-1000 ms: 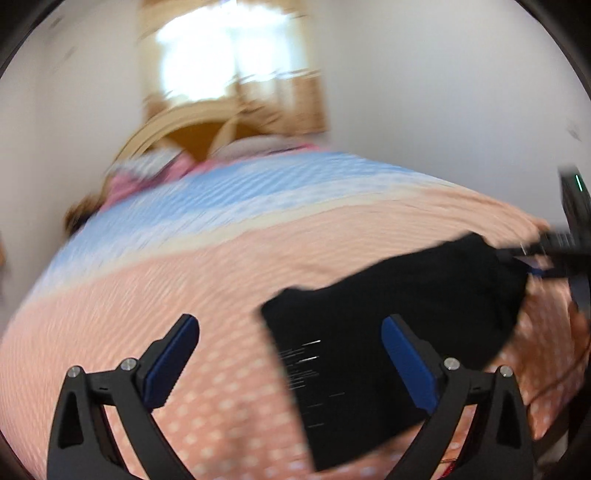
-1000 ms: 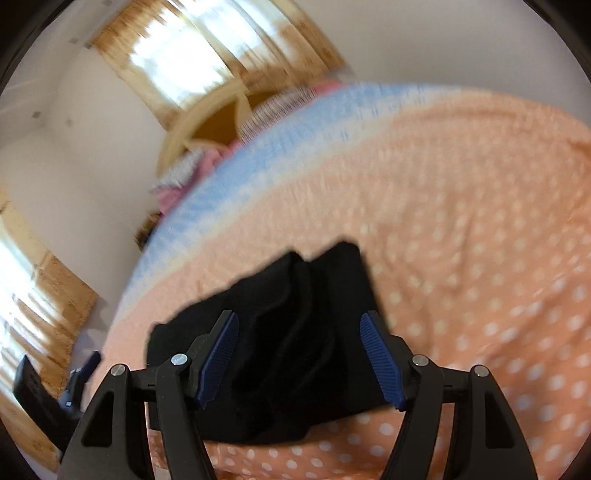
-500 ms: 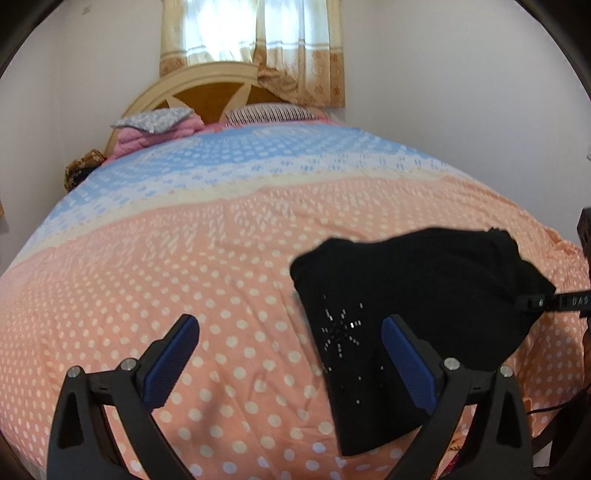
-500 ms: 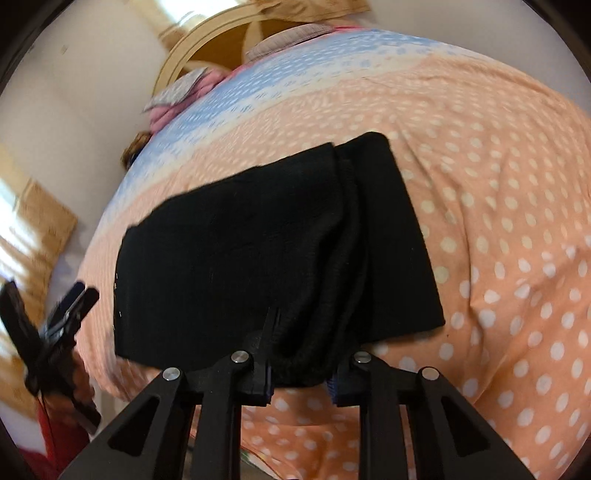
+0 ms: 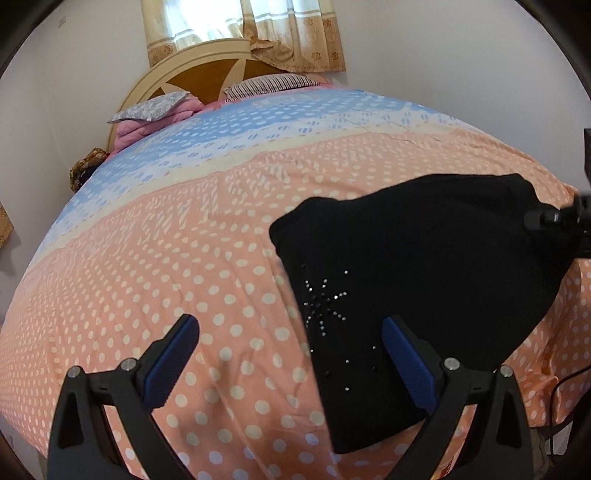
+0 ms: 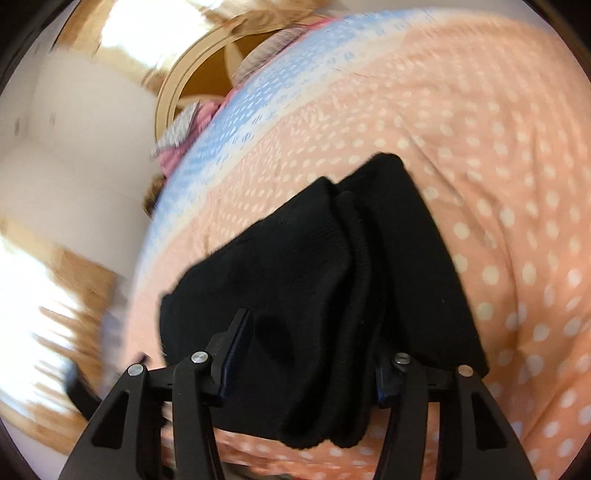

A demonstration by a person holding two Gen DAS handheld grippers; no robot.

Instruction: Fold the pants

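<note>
Pants: black pants (image 5: 424,280), already folded into a compact bundle, lie on the near right part of the bed, a rhinestone starburst (image 5: 325,299) showing on the top layer.
Left gripper: the left gripper (image 5: 291,354) hovers over the bedspread with blue pads spread wide, holding nothing; its right pad overlaps the bundle's edge.
Right gripper: the right gripper (image 6: 310,354) straddles the bundle's thick end, jaws part open; whether they pinch cloth cannot be told.
Step in hand: likely a final tidy or fold; best done by gripping all layers together and keeping edges aligned.
Surface: soft bedspread (image 5: 184,266), peach with white dots, blue band farther up.
Room: wooden headboard (image 5: 207,74), pillows (image 5: 155,107), curtained window (image 5: 243,29), white walls.
</note>
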